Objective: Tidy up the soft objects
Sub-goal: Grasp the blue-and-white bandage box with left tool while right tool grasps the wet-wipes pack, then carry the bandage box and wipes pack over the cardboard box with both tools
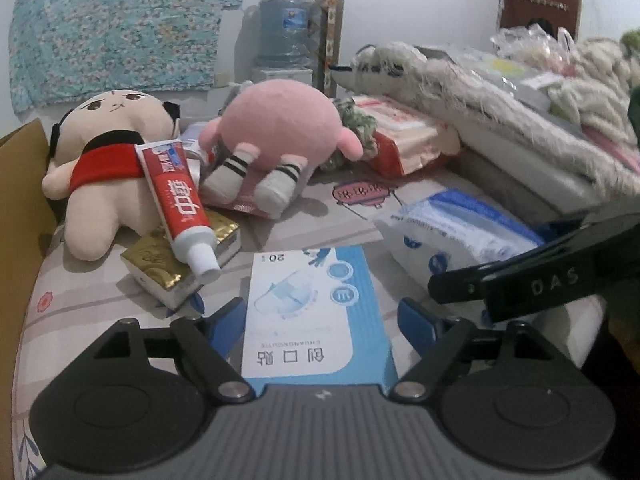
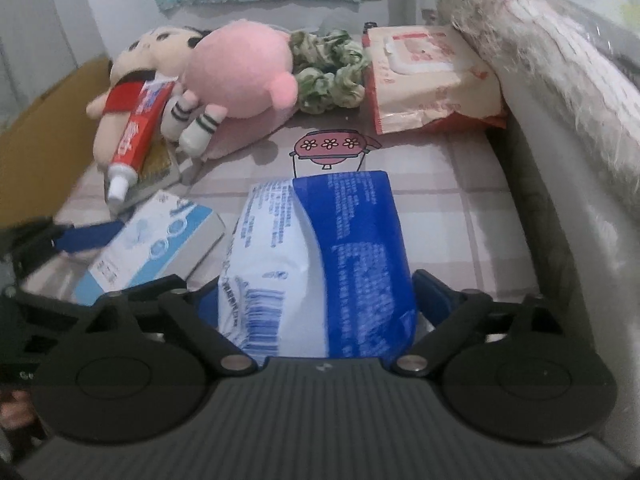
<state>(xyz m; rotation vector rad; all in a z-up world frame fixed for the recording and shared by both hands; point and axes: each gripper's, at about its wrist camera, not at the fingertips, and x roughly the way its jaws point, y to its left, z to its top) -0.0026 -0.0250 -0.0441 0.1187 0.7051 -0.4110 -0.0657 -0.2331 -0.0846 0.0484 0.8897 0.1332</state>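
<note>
My left gripper [image 1: 320, 316] is open around a flat blue and white plaster box [image 1: 316, 312] on the table. My right gripper [image 2: 320, 300] is shut on a soft blue and white tissue pack [image 2: 320, 256]; that pack [image 1: 456, 236] lies right of the box. A beige doll in red [image 1: 108, 156] and a pink plush [image 1: 280, 124] lie at the back left, with a red toothpaste tube [image 1: 176, 196] across the doll. A green scrunchie [image 2: 328, 68] lies behind the pink plush [image 2: 240, 68].
A gold packet [image 1: 180, 256] lies under the toothpaste. A red wet-wipe pack [image 2: 432, 80] sits at the back right beside a shaggy white cloth [image 2: 540, 72] over a grey bin. A cardboard box [image 2: 44, 140] stands at the left edge. A water jug [image 1: 286, 24] stands behind.
</note>
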